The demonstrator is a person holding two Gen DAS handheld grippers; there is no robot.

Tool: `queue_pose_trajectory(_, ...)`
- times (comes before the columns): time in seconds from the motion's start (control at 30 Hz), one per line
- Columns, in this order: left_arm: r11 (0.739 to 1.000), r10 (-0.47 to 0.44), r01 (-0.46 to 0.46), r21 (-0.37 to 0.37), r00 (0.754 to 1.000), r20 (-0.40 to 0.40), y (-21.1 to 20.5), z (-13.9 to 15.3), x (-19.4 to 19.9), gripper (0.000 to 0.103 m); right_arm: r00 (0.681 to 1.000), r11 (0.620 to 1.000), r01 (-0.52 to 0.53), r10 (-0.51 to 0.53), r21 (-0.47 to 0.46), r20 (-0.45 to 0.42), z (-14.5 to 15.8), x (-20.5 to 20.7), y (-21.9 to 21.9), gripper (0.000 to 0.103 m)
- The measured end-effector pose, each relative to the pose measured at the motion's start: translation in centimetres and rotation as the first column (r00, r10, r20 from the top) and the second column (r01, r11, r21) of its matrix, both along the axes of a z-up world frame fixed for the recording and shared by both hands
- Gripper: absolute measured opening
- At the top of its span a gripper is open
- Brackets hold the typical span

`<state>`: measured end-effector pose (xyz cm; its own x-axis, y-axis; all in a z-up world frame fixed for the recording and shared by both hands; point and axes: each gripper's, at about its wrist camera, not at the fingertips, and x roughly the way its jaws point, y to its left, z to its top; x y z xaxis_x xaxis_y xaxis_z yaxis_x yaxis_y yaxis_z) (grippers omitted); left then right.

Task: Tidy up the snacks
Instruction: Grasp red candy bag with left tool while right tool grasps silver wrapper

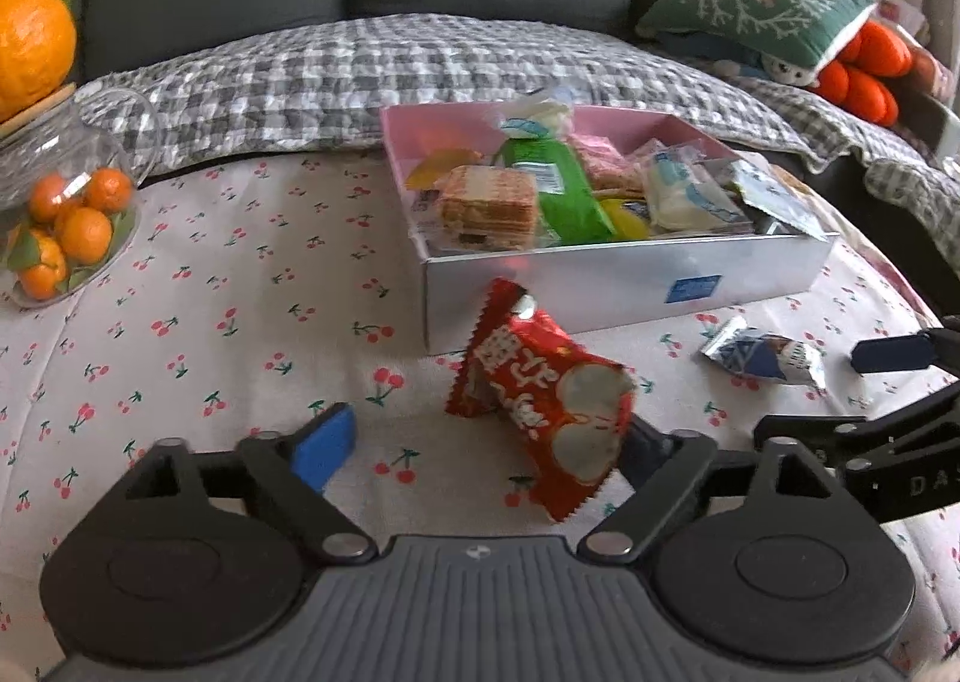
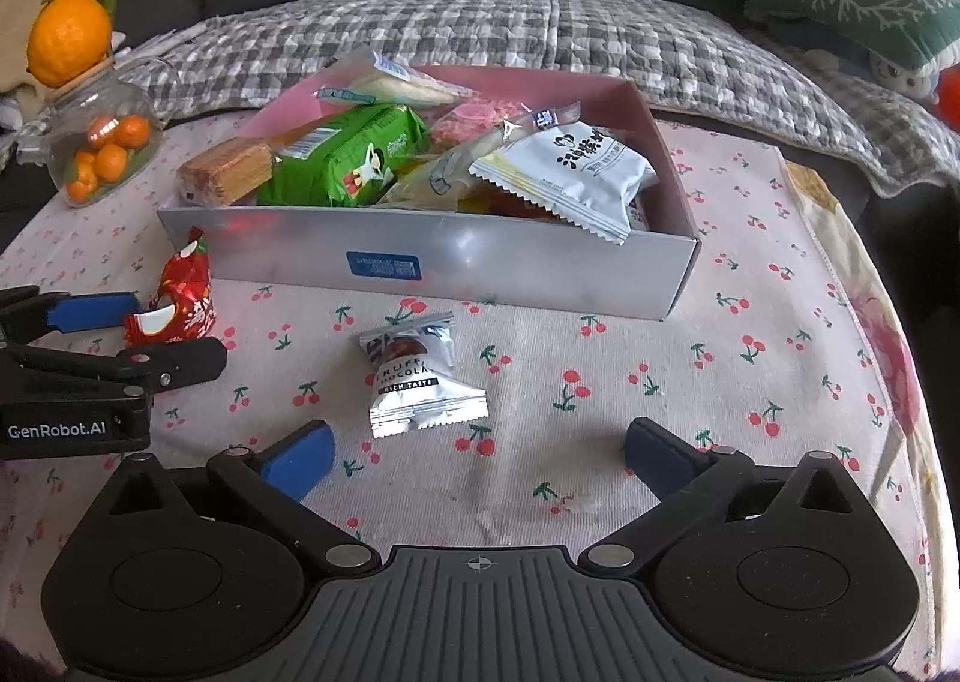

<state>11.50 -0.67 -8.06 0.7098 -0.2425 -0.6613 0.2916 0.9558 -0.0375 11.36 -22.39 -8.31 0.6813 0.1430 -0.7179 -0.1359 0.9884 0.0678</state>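
Note:
A silver box with a pink inside (image 1: pixel 600 280) (image 2: pixel 480 262) holds several snacks: a wafer pack (image 1: pixel 489 202), a green pack (image 2: pixel 348 154), a white pouch (image 2: pixel 570 172). A red snack packet (image 1: pixel 546 400) (image 2: pixel 180 298) lies on the cloth between the wide-open fingers of my left gripper (image 1: pixel 486 448), leaning against the right finger. A silver chocolate packet (image 2: pixel 420 376) (image 1: pixel 762 355) lies on the cloth just ahead of my open, empty right gripper (image 2: pixel 477 457).
A glass jar of small oranges (image 1: pixel 66 214) (image 2: pixel 102 148) lies at the left with a large orange (image 1: pixel 30 46) behind it. A checked blanket and a dark sofa lie behind the table. A green cushion (image 1: pixel 756 10) is at the back right.

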Motion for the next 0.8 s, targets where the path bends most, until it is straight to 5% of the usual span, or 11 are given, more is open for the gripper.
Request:
queue_pose_trajectory(0.17,1.000,0.017,-0.017,-0.001,1.000,-0.008,0.0,0.1,0.1,0.093,1.000,1.000,0.004,-0.004,-0.001,0.007,0.0,0.3,0.2,0.103)
queue_pose_trajectory(0.4,1.000,0.002,-0.002,-0.023,1.000,-0.001,-0.2,0.6,0.0,0.064,1.000,1.000,-0.002,0.002,-0.002,0.018,0.3,0.8,0.7,0.098)
queue_pose_trajectory(0.57,0.999,-0.024,0.025,-0.027,1.000,0.013,-0.5,0.7,0.0,0.046,0.999,1.000,-0.007,0.006,0.014,0.033,0.9,1.0,1.0,0.078)
queue_pose_trajectory(0.8,0.999,-0.013,0.013,-0.046,1.000,-0.005,-0.3,1.1,0.0,0.034,0.999,1.000,-0.012,0.011,0.028,0.041,1.6,0.9,1.0,0.036)
